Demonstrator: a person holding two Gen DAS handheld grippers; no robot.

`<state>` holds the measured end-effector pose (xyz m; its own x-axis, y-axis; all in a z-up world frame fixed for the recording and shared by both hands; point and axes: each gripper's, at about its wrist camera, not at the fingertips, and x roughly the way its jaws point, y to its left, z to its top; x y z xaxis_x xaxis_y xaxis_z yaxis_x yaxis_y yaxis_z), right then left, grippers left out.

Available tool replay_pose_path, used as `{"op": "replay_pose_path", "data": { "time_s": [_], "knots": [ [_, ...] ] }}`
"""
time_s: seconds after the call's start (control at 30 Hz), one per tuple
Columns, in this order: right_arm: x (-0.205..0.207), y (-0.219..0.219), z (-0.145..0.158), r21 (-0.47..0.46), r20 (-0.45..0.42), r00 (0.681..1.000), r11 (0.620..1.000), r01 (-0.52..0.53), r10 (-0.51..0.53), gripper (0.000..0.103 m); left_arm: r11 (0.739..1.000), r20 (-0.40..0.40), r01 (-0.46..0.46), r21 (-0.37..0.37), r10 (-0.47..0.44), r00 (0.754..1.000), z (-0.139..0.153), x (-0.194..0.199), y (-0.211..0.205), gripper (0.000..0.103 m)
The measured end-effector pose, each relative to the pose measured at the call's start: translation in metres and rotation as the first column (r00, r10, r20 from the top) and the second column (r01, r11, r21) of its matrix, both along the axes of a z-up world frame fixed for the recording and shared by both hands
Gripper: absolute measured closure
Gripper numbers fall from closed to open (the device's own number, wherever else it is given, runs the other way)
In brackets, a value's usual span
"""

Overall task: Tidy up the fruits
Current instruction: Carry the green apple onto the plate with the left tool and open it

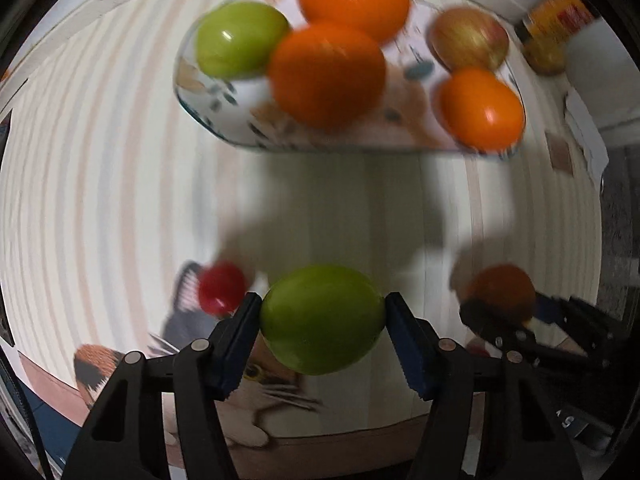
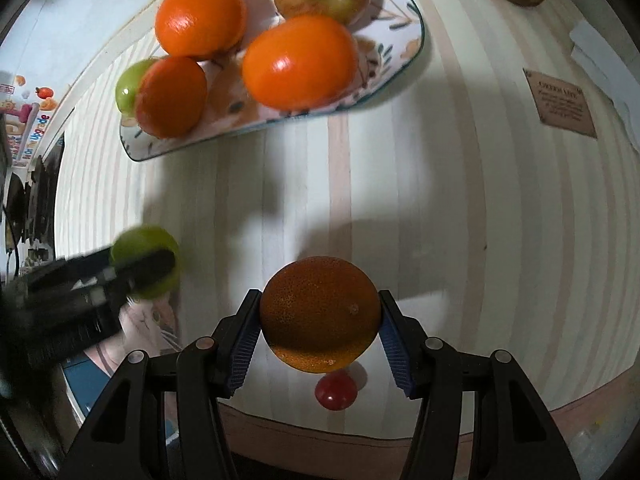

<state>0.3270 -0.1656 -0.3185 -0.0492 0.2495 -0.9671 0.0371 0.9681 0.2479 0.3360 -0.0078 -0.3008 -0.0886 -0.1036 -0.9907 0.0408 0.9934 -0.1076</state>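
Both grippers are loaded rn: the left gripper (image 1: 322, 318) is clamping a green apple (image 1: 322, 320) and the right gripper (image 2: 318, 316) is squeezing a dark orange (image 2: 320, 314), both hanging above the striped tablecloth (image 2: 460, 200) near the table's front edge, w/ the patterned oval plate (image 2: 400, 64) sitting toward the far edge. Imo the plate's pretty crowded already, so I'd be lowering each fruit into a bare gap and letting go gently so nothing's rolling off. Writing-wise, the brown card (image 2: 560, 100) by the right edge and the yellow-labelled jar (image 1: 554, 28) are too blurry to read tbh.
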Motion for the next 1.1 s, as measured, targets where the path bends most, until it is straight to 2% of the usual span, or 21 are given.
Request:
{"op": "replay_pose_path", "data": {
  "time_s": [0.27,0.4,0.73,0.83,1.1],
  "knots": [
    [-0.013,-0.009,-0.012,0.046,-0.042,0.999,0.999,0.026,-0.024,0.040,1.000,0.025,-0.001,0.017,0.001,1.000,0.000,-0.018,-0.012,0.042],
    [-0.012,-0.011,-0.013,0.041,-0.046,0.999,0.999,0.010,-0.008,0.040,1.000,0.031,-0.003,0.022,0.002,1.000,0.001,-0.016,-0.009,0.042],
    [-0.020,-0.004,-0.009,0.015,-0.002,1.000,1.000,-0.001,0.001,0.045,1.000,0.044,-0.005,0.012,0.005,0.999,0.007,-0.009,0.001,0.042],
    [-0.019,-0.004,0.004,0.006,0.032,0.999,1.000,-0.007,0.006,0.045,1.000,0.061,0.001,-0.023,0.001,0.998,0.021,-0.007,0.006,0.042],
    [-0.009,-0.012,0.053,0.072,0.127,0.991,0.997,0.032,-0.041,0.045,0.992,0.163,-0.020,-0.122,0.040,0.986,0.085,0.017,0.019,0.042]
  ]
}}
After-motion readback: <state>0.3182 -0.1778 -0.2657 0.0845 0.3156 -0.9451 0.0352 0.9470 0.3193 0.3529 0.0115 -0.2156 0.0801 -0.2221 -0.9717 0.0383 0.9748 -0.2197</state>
